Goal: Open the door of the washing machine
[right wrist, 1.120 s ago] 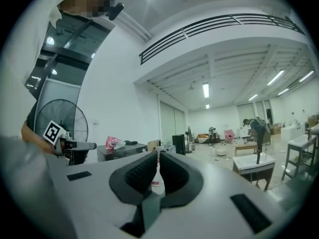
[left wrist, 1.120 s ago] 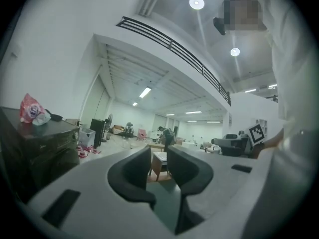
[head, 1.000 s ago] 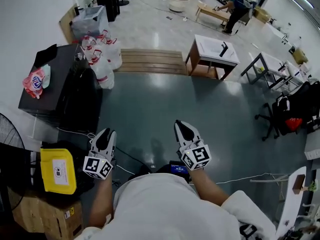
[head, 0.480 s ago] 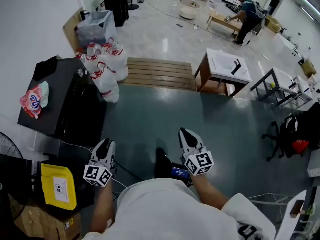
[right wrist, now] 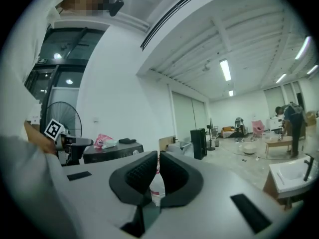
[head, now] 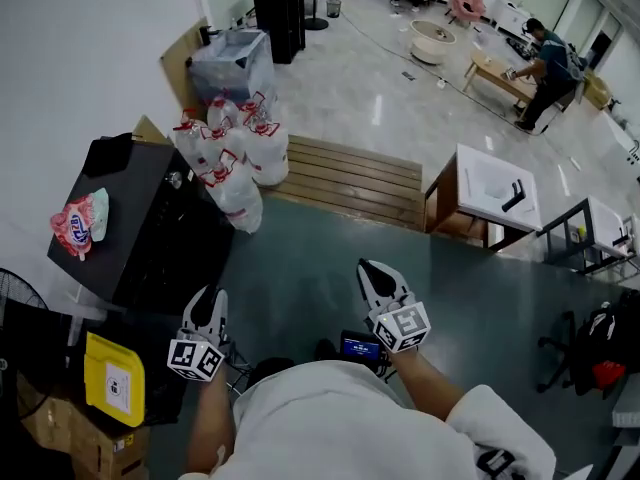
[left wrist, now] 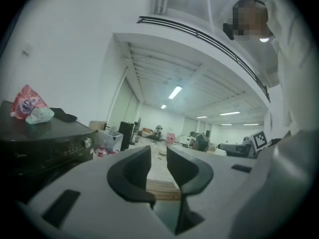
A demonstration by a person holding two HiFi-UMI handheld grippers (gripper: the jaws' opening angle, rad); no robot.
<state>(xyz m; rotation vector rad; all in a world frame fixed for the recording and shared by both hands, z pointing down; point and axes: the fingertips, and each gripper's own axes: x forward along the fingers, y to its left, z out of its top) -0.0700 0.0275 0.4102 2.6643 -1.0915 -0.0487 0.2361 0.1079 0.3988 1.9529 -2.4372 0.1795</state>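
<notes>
The black washing machine [head: 150, 238] stands against the left wall, and its front faces the dark floor; I cannot make out the door. In the left gripper view the washing machine [left wrist: 45, 143] shows a control knob at the left. It sits further off in the right gripper view [right wrist: 112, 151]. My left gripper [head: 207, 306] is held low beside the machine's near corner, jaws open and empty [left wrist: 158, 158]. My right gripper [head: 375, 273] points over the floor, a narrow gap between its jaws and nothing in it [right wrist: 156, 158].
A pink packet [head: 78, 218] lies on top of the machine. White bags with red print [head: 235, 158] pile up beyond it. A yellow box [head: 112, 378], cardboard boxes [head: 80, 438] and a fan [head: 15, 298] crowd the near left. A wooden platform [head: 350, 178] and a sink table [head: 490, 198] lie ahead.
The person has walked on and turned left, so the machine and the bags sit closer to the middle of the head view. Both grippers travelled along; their jaws look unchanged.
</notes>
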